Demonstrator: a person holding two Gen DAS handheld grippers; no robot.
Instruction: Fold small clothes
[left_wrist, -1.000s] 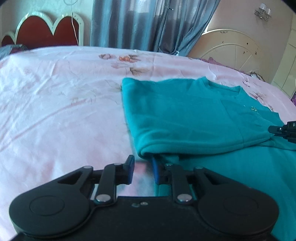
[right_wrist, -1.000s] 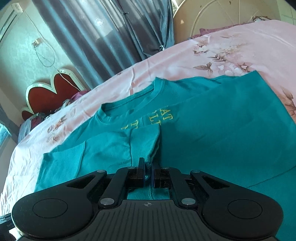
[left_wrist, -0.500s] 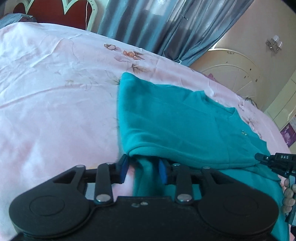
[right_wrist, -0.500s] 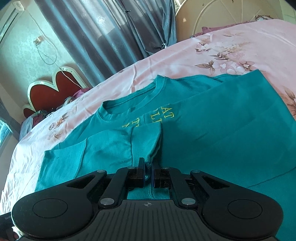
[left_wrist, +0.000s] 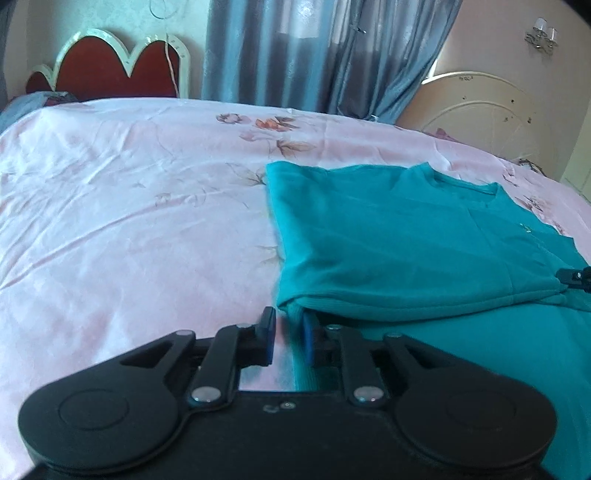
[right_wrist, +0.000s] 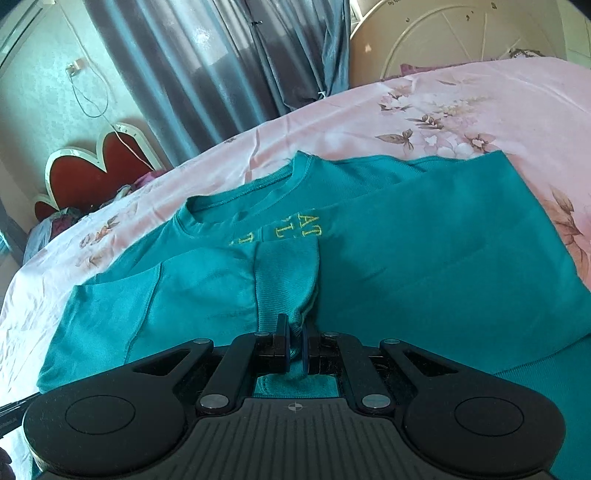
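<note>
1. Sweater (right_wrist: 424, 258), teal, lies spread on the pink flowered bedsheet (left_wrist: 129, 221), toward the side of the bed nearest the cream footboard, well clear of the red headboard end.
2. One side panel and its sleeve (right_wrist: 207, 280) are already folded in over the chest, so I judge the job roughly a third done; the other side and the final fold up from the hem are left.
3. My right claw (right_wrist: 293, 341) is pinched nearly closed on the ribbed cuff (right_wrist: 286, 280) of that sleeve, which rests on the front of the sweater.
4. My left claw (left_wrist: 288, 332) sits at the folded hem corner, jaws parted; the cloth edge lies between them, but nothing is clamped.
5. Yellow letters on the chest (right_wrist: 295, 232) are half covered: I read "AT" above "LI", no more.
</note>
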